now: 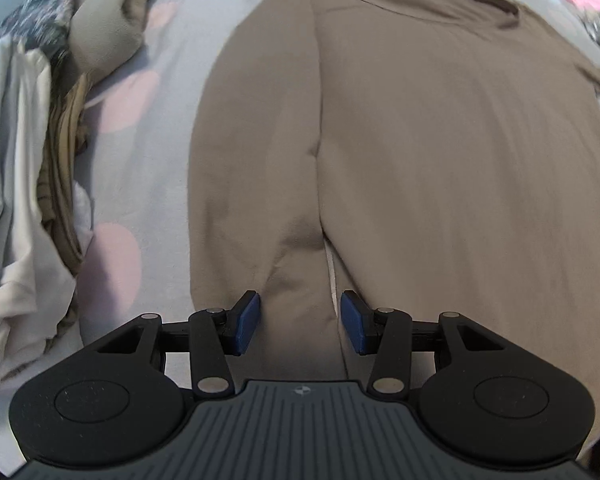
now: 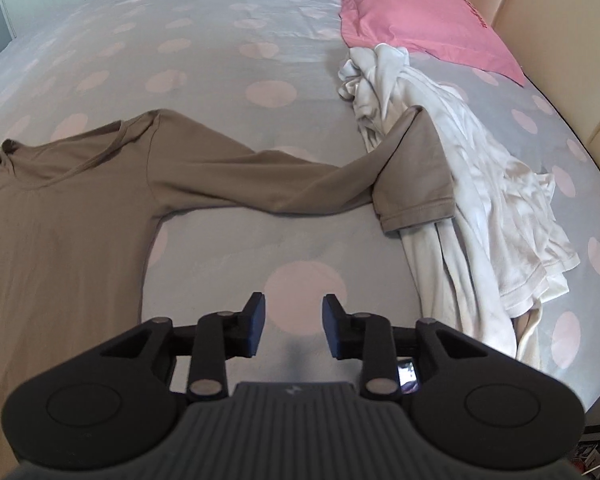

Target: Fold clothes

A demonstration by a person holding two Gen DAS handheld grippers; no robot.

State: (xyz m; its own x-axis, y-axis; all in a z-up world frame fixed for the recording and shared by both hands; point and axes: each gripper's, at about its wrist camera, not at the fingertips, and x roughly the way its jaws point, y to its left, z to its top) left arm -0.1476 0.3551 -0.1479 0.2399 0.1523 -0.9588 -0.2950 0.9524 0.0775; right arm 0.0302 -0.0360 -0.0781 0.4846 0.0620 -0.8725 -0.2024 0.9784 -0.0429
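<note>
A taupe-brown long-sleeved knit shirt point(image 1: 440, 168) lies spread flat on the bed, whose grey sheet printed with pale pink dots point(image 1: 156, 168) shows all round it. In the left wrist view the shirt's left side is folded inward over the body, making a long vertical crease that runs from the neckline at the far end down to the near hem. The left hand-held gripper point(image 1: 300, 322) hovers low over the near end of that folded strip, its blue-padded fingers point(image 1: 247, 322) set apart with the cloth showing between them; nothing is clamped. To the left of the shirt, well apart from it, sits a loose heap of cream and tan garments point(image 1: 32, 208).

In the right wrist view the same shirt's right sleeve point(image 2: 284, 178) stretches out to the right across the sheet, and its cuff end point(image 2: 416, 176) lies draped on top of a crumpled white garment point(image 2: 480, 200). A pink pillow point(image 2: 416, 12) lies at the far right, just beyond the white garment, beside a cream upholstered headboard point(image 2: 560, 40). The right hand-held gripper point(image 2: 293, 330) is held over bare sheet near the shirt's right edge, above a pink dot, its fingers apart and holding nothing.
</note>
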